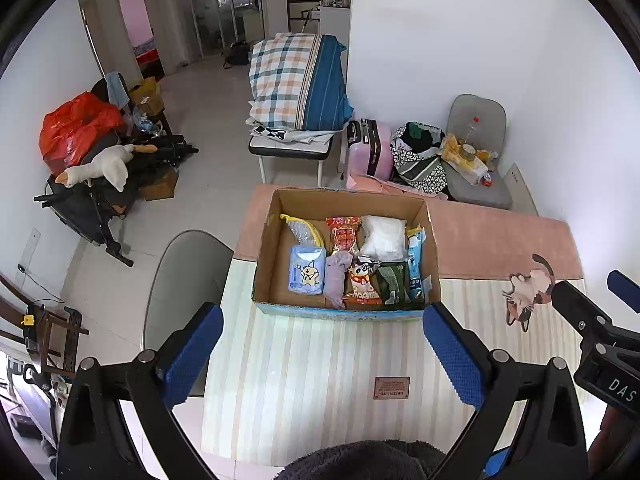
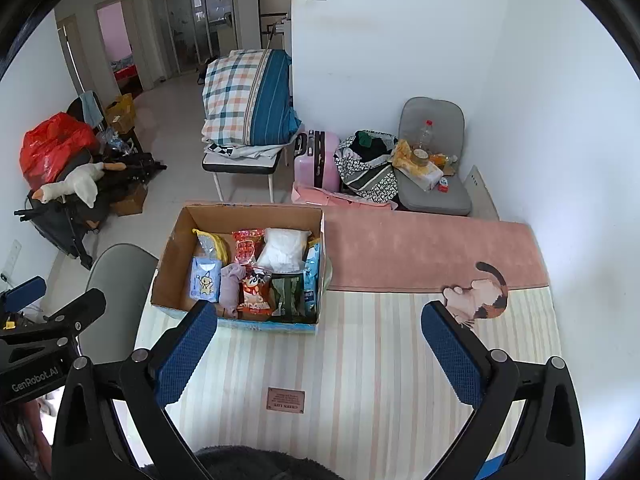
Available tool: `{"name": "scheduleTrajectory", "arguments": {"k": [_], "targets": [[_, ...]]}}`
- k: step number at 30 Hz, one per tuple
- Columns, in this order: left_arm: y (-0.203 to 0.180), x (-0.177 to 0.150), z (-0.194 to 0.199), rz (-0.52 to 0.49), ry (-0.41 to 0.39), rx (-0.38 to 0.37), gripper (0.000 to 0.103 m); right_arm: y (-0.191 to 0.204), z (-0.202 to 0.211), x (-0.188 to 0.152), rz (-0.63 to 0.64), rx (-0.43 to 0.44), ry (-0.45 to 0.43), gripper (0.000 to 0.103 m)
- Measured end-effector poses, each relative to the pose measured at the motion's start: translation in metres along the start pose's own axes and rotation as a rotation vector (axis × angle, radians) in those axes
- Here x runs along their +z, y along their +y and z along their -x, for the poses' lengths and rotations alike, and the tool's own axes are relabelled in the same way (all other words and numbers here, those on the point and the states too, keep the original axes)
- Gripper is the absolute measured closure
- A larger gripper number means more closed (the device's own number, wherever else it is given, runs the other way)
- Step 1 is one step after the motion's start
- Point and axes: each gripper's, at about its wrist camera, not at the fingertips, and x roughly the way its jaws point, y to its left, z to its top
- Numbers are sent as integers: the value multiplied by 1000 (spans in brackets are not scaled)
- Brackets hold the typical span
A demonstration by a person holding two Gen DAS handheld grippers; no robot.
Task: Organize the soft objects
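An open cardboard box (image 1: 276, 216) stands on a striped mat (image 1: 320, 368) and holds several soft packets: a blue tissue pack (image 1: 307, 270), a purple cloth (image 1: 338, 276), a red snack bag (image 1: 343, 233), a white bag (image 1: 383, 236). The box also shows in the right wrist view (image 2: 176, 236) at left centre. My left gripper (image 1: 322, 354) is open and empty, above the mat just short of the box. My right gripper (image 2: 318, 354) is open and empty, to the right of the box.
The mat has a pink far part (image 2: 420, 248) and a cat picture (image 2: 478, 294). A grey chair (image 1: 180, 280) stands left of the mat. Behind are a pink suitcase (image 1: 370, 148), a grey cushioned chair with clutter (image 1: 476, 152) and a bench with plaid bedding (image 1: 296, 84).
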Motion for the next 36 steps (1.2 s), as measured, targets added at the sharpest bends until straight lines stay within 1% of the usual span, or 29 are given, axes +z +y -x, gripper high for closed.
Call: {"name": "scheduleTrajectory", "arguments": {"k": [36], "targets": [[-1, 3, 3, 1, -10, -3, 1, 0, 2, -4, -5, -25, -13, 0]]}}
